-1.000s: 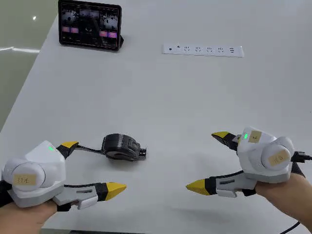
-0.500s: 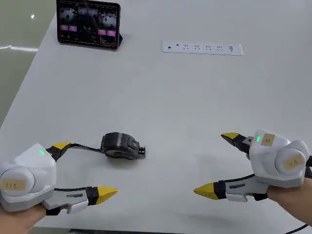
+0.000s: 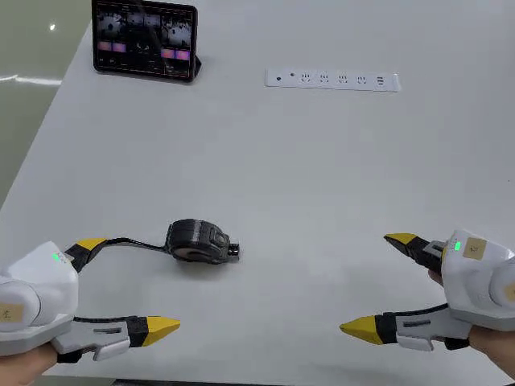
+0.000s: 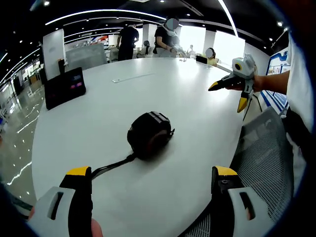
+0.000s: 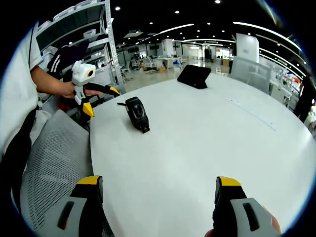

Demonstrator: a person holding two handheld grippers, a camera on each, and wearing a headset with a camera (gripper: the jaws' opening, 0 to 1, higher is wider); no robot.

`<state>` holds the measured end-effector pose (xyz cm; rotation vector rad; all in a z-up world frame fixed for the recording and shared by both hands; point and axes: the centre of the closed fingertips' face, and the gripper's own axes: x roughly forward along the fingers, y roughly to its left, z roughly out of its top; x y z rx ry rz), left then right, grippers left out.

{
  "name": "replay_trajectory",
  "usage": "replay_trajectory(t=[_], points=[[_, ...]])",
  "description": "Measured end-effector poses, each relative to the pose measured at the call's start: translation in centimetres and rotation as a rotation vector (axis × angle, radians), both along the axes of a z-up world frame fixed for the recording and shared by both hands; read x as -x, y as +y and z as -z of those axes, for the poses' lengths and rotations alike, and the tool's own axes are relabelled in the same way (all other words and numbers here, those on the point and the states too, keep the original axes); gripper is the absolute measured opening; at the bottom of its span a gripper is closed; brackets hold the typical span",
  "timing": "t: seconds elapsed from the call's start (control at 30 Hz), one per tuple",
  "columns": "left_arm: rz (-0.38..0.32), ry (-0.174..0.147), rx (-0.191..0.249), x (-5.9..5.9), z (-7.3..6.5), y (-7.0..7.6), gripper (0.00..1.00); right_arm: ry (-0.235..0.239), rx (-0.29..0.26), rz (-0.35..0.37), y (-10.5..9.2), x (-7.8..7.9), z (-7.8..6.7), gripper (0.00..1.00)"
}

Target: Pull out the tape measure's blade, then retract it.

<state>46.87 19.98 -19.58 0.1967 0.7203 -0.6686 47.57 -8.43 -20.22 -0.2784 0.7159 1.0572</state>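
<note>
White table under bright light. Near far left corner, dark tablet propped upright, screen lit with small panels. Well apart to its right, white power strip lying flat along far side. Grey mesh chair at near edge. Glossy floor beyond left edge.

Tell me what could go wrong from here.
The tape measure lies loose on the table; with the left gripper and right gripper open and apart from it, pulling the blade without pinning the case would likely drag it. Its strap trails toward the left gripper and may snag a jaw.
</note>
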Motion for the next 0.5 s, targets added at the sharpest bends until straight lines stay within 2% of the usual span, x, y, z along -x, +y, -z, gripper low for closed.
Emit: replay_trajectory(t=[0.07,0.23,0.3,0.43,0.47,0.5], points=[[0.004,0.011,0.000,0.2,0.2,0.1,0.99,0.004,0.005,0.006,-0.3,0.3,0.0,0.93],[0.020,0.001,-0.012,0.3,0.2,0.3,0.99,0.013,0.013,0.013,-1.0,0.7,0.2,0.94],[0.024,0.015,-0.001,0.6,0.3,0.1,0.99,0.018,0.018,0.011,-1.1,0.9,0.4,0.94],[0.028,0.004,-0.016,0.7,0.4,0.2,0.99,0.022,0.022,0.014,-1.5,1.1,0.5,0.94],[0.029,0.020,-0.006,0.9,0.5,0.0,0.99,0.023,0.023,0.017,-1.6,1.2,0.5,0.94],[0.027,0.012,-0.010,0.8,0.4,0.1,0.99,0.023,0.024,0.018,-1.7,1.2,0.5,0.94]])
